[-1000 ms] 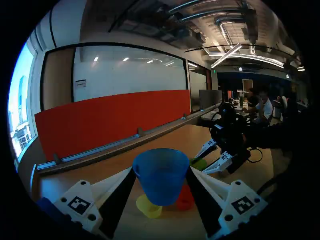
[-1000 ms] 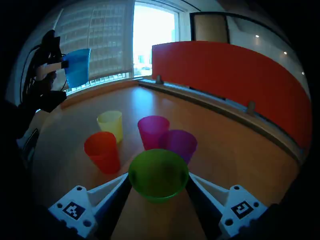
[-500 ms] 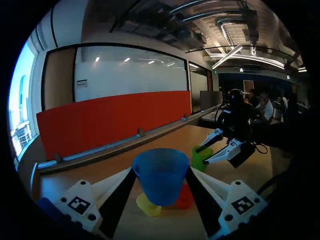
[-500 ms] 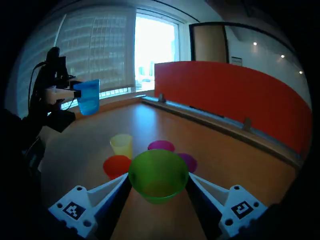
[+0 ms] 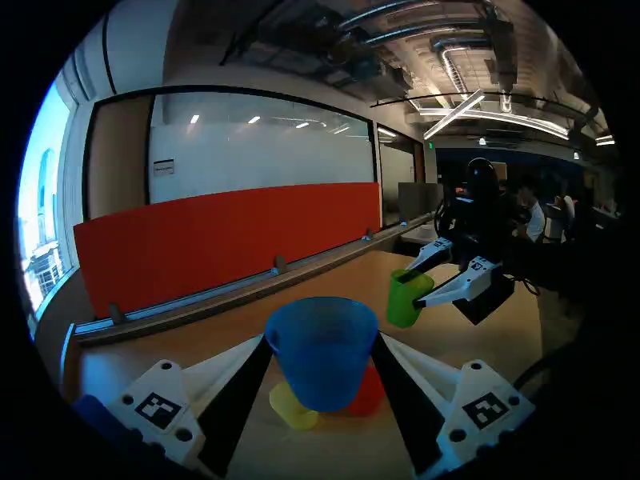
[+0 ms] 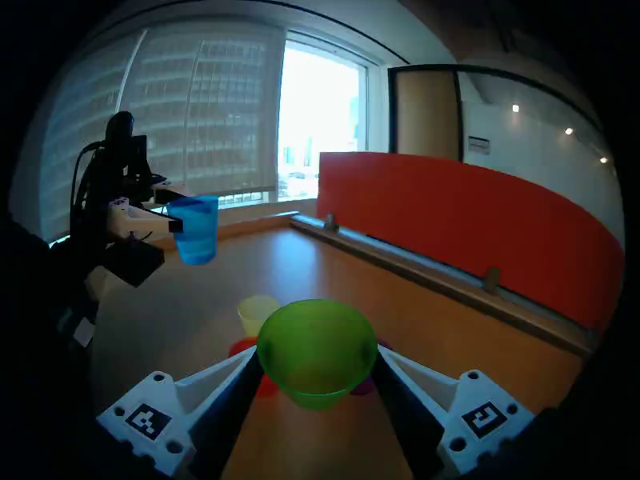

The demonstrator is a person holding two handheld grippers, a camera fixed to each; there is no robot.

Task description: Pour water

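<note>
Wooden table; above it left gripper clamps one blue cup, right gripper clamps one green cup, both airborne, long axes near-vertical, mouths up; on table one yellow cup, one red cup.

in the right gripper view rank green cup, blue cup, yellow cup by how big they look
1. green cup, nearest the camera
2. blue cup, farther off
3. yellow cup, partly hidden behind the green one, so unsure against blue
</note>
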